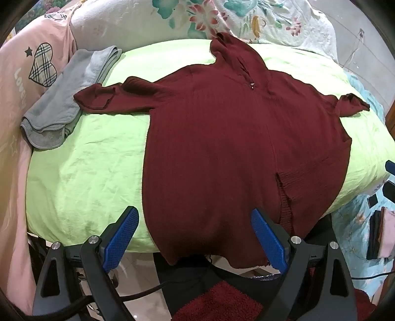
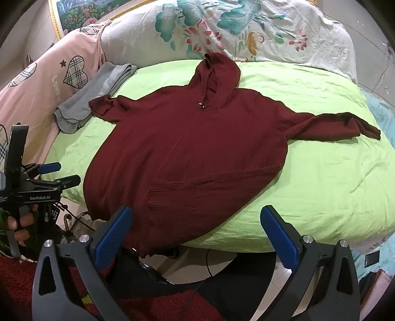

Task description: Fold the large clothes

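Note:
A dark red hooded zip sweater (image 1: 222, 138) lies spread flat on a light green sheet (image 1: 81, 168), hood toward the pillows and both sleeves out to the sides; it also shows in the right wrist view (image 2: 187, 158). Its hem hangs over the near edge of the bed. My left gripper (image 1: 195, 237) is open and empty, just in front of the hem. My right gripper (image 2: 197, 232) is open and empty, near the hem's right corner. The left gripper also shows at the left of the right wrist view (image 2: 59, 175).
A folded grey garment (image 1: 66, 98) lies by the left sleeve. A pink heart-print pillow (image 1: 29, 74) and a floral quilt (image 1: 197, 19) border the sheet. Cables (image 2: 207, 269) and a red rug (image 1: 219, 303) are on the floor below. Dark items (image 1: 375, 234) lie at right.

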The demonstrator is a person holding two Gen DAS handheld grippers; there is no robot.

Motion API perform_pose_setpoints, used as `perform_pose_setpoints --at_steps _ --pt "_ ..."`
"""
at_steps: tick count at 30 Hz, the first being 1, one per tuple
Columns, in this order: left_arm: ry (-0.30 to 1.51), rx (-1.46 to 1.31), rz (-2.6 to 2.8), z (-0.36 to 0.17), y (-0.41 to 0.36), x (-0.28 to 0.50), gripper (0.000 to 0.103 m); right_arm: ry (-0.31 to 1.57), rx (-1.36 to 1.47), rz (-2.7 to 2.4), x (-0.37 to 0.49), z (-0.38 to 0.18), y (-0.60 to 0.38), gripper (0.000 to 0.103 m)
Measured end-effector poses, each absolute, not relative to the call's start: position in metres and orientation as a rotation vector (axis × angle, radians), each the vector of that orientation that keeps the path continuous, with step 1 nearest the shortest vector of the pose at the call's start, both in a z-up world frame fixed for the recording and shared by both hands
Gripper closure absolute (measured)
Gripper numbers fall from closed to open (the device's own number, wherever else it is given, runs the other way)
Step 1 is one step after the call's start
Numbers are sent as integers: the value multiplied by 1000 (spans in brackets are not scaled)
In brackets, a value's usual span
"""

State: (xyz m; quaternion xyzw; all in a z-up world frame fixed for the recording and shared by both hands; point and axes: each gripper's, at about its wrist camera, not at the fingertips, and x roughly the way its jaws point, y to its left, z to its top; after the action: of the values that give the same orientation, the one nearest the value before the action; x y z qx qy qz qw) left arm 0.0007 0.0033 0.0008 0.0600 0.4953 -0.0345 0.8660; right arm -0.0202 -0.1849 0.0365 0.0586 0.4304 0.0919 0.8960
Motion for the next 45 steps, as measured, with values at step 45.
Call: perform_pose_setpoints --at_steps 45 --pt "998 72 -161 15 -9 -6 10 882 123 191 -17 32 -181 0"
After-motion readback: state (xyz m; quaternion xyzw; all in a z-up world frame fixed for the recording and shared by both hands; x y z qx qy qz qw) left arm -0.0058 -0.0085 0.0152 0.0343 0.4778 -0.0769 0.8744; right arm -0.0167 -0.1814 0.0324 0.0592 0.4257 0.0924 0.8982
